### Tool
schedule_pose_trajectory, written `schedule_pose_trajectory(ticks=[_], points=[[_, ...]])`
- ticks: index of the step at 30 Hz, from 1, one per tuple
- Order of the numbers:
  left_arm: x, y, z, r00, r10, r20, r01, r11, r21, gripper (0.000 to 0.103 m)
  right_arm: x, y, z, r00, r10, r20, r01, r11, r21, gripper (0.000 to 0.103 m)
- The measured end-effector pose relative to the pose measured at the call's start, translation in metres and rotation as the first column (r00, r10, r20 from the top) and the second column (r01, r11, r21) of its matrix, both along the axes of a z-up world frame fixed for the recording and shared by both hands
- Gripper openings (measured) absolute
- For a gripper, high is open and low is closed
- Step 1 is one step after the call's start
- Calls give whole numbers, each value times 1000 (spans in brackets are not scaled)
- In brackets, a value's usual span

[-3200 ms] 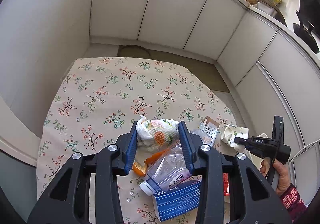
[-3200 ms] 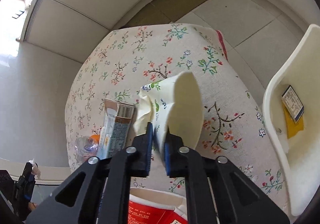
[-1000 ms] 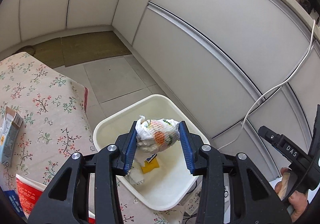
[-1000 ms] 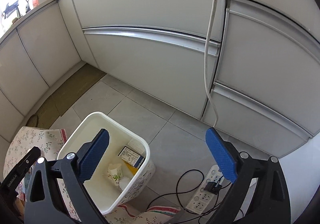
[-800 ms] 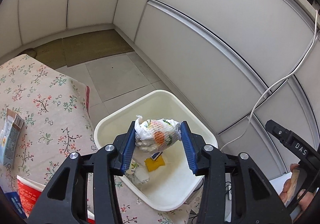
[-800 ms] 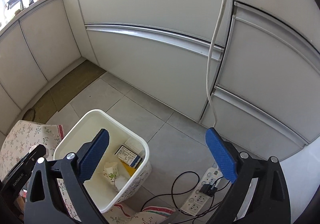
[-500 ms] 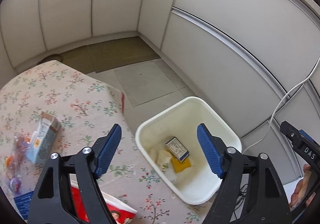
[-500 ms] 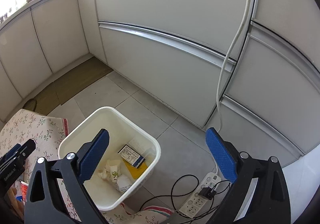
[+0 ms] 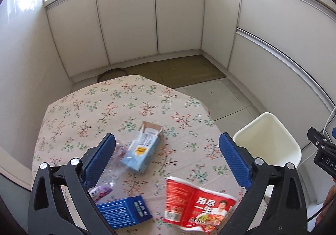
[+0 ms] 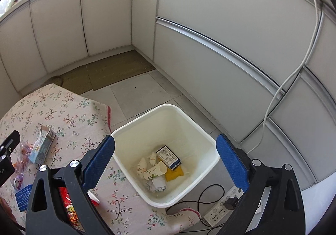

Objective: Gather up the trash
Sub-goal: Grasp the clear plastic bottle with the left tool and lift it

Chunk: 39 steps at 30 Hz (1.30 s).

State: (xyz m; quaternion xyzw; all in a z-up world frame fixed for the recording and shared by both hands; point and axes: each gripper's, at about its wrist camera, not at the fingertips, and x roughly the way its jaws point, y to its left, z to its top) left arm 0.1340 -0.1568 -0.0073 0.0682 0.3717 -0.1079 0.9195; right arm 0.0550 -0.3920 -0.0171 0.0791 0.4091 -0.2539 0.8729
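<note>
My left gripper (image 9: 167, 159) is open and empty above the floral table (image 9: 117, 108). Under it lie a light blue carton (image 9: 142, 148), a clear plastic bottle (image 9: 109, 174), a dark blue box (image 9: 124, 211) and a red noodle wrapper (image 9: 195, 203). My right gripper (image 10: 164, 163) is open and empty above the white bin (image 10: 201, 136), which holds a paper cup (image 10: 155, 170), a small box (image 10: 169, 157), a yellow packet (image 10: 174, 174) and crumpled wrappers (image 10: 156, 184). The bin also shows in the left wrist view (image 9: 271, 142), at the table's right edge.
White cabinets (image 9: 126, 20) surround the floor. A brown mat (image 9: 178, 71) lies beyond the table. A power strip (image 10: 222, 211) with a black cable lies on the floor by the bin. A white cord (image 10: 294, 71) hangs down the cabinet front.
My left gripper opened and dropped the netted bag into the bin, then swung back left over the table. My right gripper stayed open and tilted down over the bin.
</note>
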Motion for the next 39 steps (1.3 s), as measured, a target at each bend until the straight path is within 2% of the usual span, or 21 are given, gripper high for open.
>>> schedule_pose_trajectory(ticks=[4, 8, 12, 15, 19, 21, 23, 27, 29, 30, 32, 33, 34, 35, 37, 39], points=[[6, 36, 2, 999, 37, -24, -37, 999, 7, 95, 12, 43, 1, 997, 75, -23, -76, 995, -60, 94], [13, 68, -3, 997, 49, -60, -47, 998, 31, 95, 19, 75, 1, 987, 160, -32, -161, 987, -32, 94], [24, 104, -21, 986, 62, -154, -54, 997, 54, 95, 28, 96, -6, 971, 232, -61, -228, 972, 65, 94], [32, 126, -39, 971, 68, -230, -55, 997, 62, 95, 34, 103, -14, 962, 262, -75, -245, 953, 179, 94], [40, 139, -66, 951, 70, -301, -47, 995, 84, 95, 43, 103, -33, 952, 292, -87, -234, 884, 405, 94], [41, 134, -77, 947, 52, -317, -18, 994, 110, 95, 44, 104, -39, 955, 282, -88, -215, 866, 451, 94], [43, 124, -84, 950, 30, -312, 19, 988, 153, 95, 44, 103, -39, 963, 257, -78, -198, 876, 439, 94], [42, 89, -100, 958, -32, -285, 116, 952, 284, 95, 47, 98, -41, 966, 241, -90, -182, 887, 424, 94], [41, 74, -110, 964, -45, -263, 146, 915, 376, 95, 49, 96, -44, 965, 242, -101, -178, 888, 424, 94], [41, 67, -117, 968, -47, -247, 154, 886, 436, 95, 49, 95, -44, 965, 242, -99, -180, 890, 419, 94], [42, 62, -126, 971, -49, -232, 161, 854, 494, 83, 49, 94, -42, 965, 246, -86, -192, 893, 407, 94], [43, 63, -128, 968, -55, -245, 171, 858, 484, 62, 49, 94, -41, 965, 250, -78, -198, 893, 405, 94], [46, 66, -130, 961, -55, -271, 177, 875, 450, 46, 49, 94, -40, 964, 254, -73, -204, 890, 407, 94], [47, 72, -128, 958, -47, -283, 164, 900, 405, 44, 50, 94, -40, 963, 261, -69, -211, 886, 412, 94], [48, 81, -115, 964, -52, -263, 142, 931, 337, 25, 52, 97, -41, 957, 282, -63, -230, 874, 427, 94], [47, 95, -95, 968, -46, -247, 108, 964, 243, 22, 55, 104, -43, 950, 308, -54, -254, 862, 439, 94]])
